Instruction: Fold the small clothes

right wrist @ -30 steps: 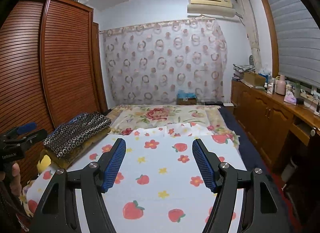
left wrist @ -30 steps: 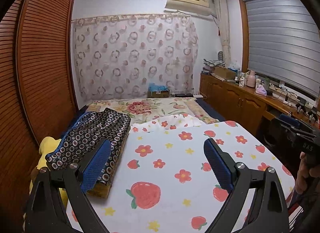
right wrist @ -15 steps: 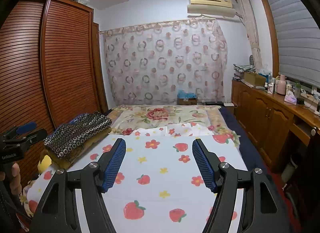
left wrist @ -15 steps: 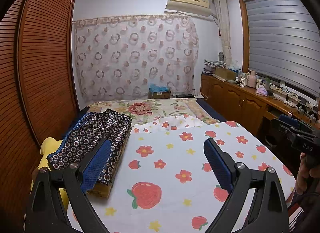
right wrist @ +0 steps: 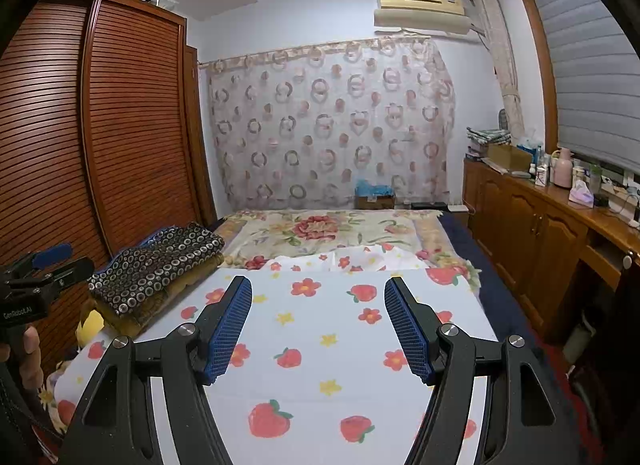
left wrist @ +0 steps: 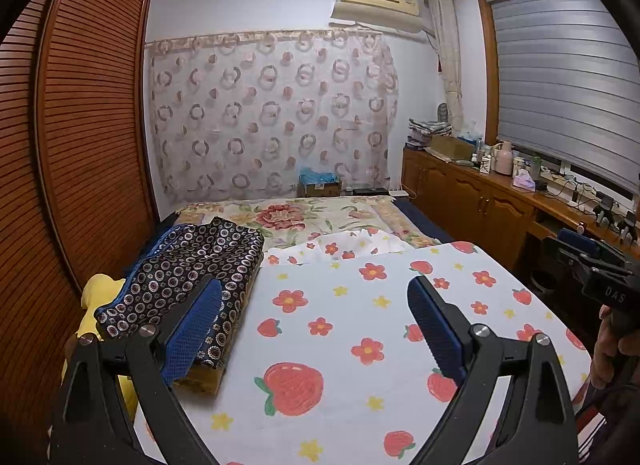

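Observation:
A folded dark garment with a ring pattern (left wrist: pixel 188 269) lies on a stack at the bed's left edge; it also shows in the right wrist view (right wrist: pixel 160 265). My left gripper (left wrist: pixel 314 305) is open and empty above the strawberry-print sheet (left wrist: pixel 352 329), its left finger just in front of the garment. My right gripper (right wrist: pixel 318 305) is open and empty above the same sheet (right wrist: pixel 320 345). A small white strawberry-print cloth (left wrist: pixel 352 245) lies rumpled at the sheet's far edge, also in the right wrist view (right wrist: pixel 360 259).
A slatted wooden wardrobe (left wrist: pixel 80 145) stands at the left. A wooden cabinet with clutter (right wrist: pixel 540 217) runs along the right. A floral bedspread (right wrist: pixel 328 229) covers the far bed. A yellow soft toy (left wrist: pixel 96 297) lies beside the stack.
Both views have shifted only slightly; the left wrist view has lifted a little. Both grippers stay open and empty.

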